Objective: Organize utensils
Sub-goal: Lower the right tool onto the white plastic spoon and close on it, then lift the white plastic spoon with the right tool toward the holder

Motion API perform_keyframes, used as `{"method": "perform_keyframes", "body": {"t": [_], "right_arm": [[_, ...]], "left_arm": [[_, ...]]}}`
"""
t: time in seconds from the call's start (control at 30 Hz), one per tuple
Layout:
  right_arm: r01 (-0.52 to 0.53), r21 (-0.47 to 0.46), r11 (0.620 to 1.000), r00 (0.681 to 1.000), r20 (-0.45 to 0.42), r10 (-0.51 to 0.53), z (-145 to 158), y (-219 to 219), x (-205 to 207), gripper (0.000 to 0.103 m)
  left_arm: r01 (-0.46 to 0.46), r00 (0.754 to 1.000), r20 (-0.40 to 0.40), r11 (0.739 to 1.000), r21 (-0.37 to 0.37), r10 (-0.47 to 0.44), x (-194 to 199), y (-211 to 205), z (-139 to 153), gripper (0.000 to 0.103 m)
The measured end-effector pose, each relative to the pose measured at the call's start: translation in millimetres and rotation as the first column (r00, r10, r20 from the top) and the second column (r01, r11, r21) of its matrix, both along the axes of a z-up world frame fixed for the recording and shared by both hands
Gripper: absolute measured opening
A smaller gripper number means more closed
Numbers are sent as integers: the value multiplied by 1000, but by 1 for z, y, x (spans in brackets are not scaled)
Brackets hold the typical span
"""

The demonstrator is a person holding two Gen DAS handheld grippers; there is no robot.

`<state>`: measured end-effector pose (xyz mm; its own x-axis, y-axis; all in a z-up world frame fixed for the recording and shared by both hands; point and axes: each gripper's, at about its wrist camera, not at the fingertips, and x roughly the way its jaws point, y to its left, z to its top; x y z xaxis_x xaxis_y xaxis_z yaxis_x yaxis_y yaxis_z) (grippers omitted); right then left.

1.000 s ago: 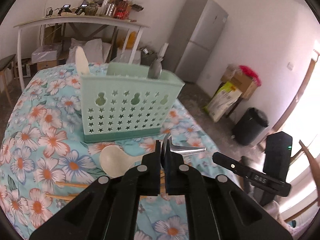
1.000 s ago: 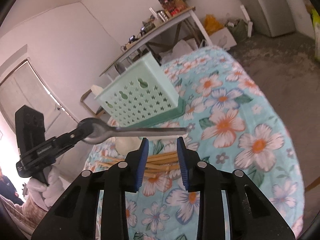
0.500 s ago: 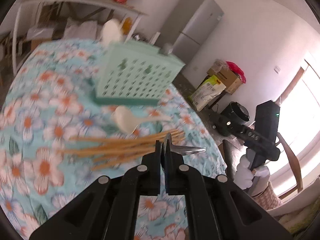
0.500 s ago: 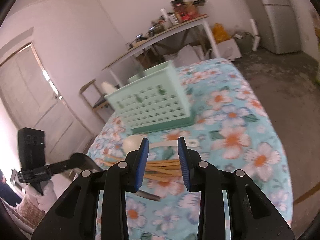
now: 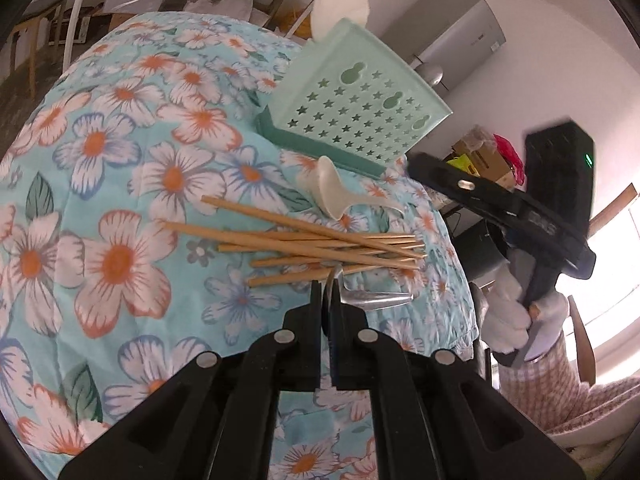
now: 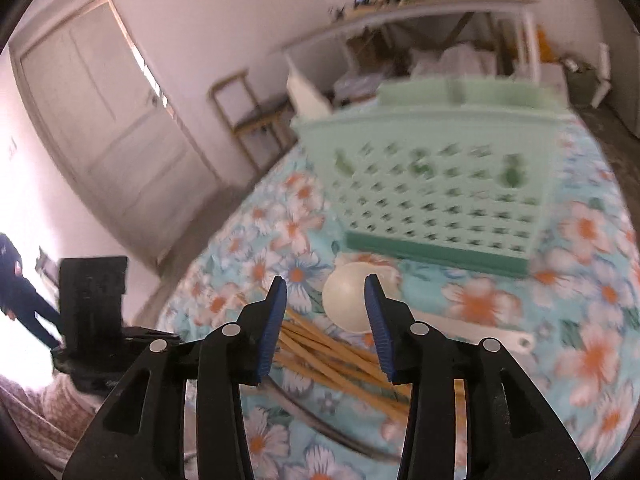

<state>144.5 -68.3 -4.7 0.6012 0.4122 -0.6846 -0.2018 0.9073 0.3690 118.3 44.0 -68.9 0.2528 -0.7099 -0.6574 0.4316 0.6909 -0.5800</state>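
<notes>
Two grippers are in view. The left gripper (image 5: pixel 327 280) is pressed together on a metal spoon (image 5: pixel 374 299), just this side of the chopsticks (image 5: pixel 320 240). The right gripper (image 6: pixel 325 292) is opening, empty, above a white spoon (image 6: pixel 348 300) that probably lies beside the chopsticks. Beyond them stands the green basket (image 5: pixel 360 108) on the floral cloth (image 5: pixel 120 200).

Surface: I see a table under a blue floral cloth (image 5: pixel 120 168).
Caddy: mint star-holed caddy (image 5: pixel 360 116) standing on it.
Spoon: white plastic spoon (image 5: pixel 340 196) just in front of the caddy.
Chopsticks: loose wooden chopsticks (image 5: pixel 316 244) near the spoon.
</notes>
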Motion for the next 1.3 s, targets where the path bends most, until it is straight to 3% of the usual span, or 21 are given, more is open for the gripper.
{"method": "perform_keyframes", "body": {"t": [0.17,0.37,0.53,0.77,1.0,1.3], "right_arm": [[-67,-133,989,995,-83,56,-24,34,34,40],[-91,-328,940,987,-155,41,-60,60,58,40],[-66,-413,908,991,-131,12,-64,62,56,27],[-28,-377,926,997,-72,1,-47,54,47,5],[82,-245,966,995,69,-66,13,10,20,3],[231,-50,972,948,234,-213,81,-56,-26,3]], "left_arm": [[-7,1000,-10,1000,-5,7,1,1,-6,2],[-17,1000,-19,1000,-15,17,2,4,-11,2],[-27,999,-21,999,-20,27,2,6,-12,2],[-40,999,-17,999,-21,39,1,7,-11,2],[-62,997,43,997,-35,64,-3,13,3,2],[-82,980,175,993,-84,95,-9,24,48,2]]}}
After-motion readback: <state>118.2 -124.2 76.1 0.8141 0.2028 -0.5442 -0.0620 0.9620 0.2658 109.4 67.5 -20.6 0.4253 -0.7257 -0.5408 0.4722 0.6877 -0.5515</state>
